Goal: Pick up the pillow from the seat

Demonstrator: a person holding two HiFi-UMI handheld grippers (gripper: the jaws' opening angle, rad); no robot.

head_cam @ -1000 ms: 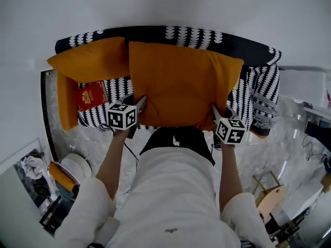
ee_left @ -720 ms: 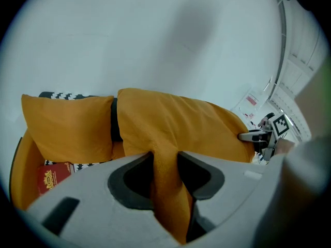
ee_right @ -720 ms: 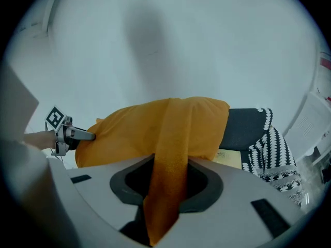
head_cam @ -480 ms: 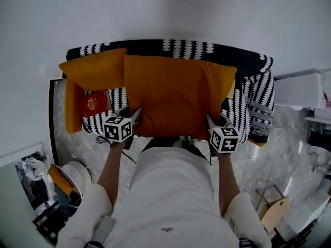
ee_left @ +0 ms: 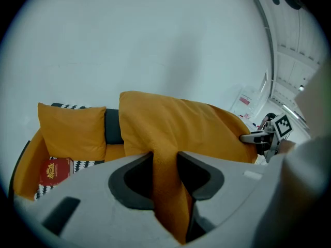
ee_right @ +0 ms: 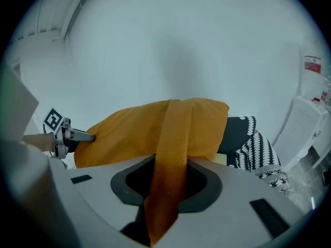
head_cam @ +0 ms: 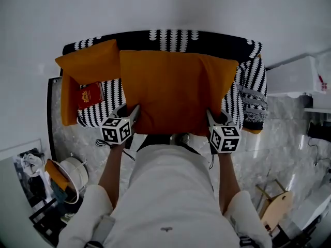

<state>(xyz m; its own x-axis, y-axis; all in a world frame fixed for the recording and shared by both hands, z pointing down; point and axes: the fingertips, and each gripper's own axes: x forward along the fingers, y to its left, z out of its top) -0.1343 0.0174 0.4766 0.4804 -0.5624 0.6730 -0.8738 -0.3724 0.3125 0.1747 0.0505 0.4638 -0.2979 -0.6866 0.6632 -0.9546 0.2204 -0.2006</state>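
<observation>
A large orange pillow (head_cam: 173,89) hangs in the air in front of the black-and-white patterned seat (head_cam: 249,81). My left gripper (head_cam: 133,112) is shut on the pillow's near left corner, and my right gripper (head_cam: 211,117) is shut on its near right corner. In the left gripper view the orange fabric (ee_left: 168,190) is pinched between the jaws, with the pillow (ee_left: 181,130) spreading beyond. The right gripper view shows a fold of the pillow (ee_right: 170,174) clamped the same way. A second orange pillow (head_cam: 88,62) leans at the seat's left end.
A red booklet (head_cam: 90,95) lies on the seat beside the second pillow. A white bucket (head_cam: 72,174) with orange cloth stands on the marble floor at the left. A white cabinet (head_cam: 295,76) is at the right, a wooden stool (head_cam: 274,205) at lower right.
The pillow has stayed gripped at both corners and has been lifted a little closer to me, with both grippers drawn slightly inward. The view has shifted a bit.
</observation>
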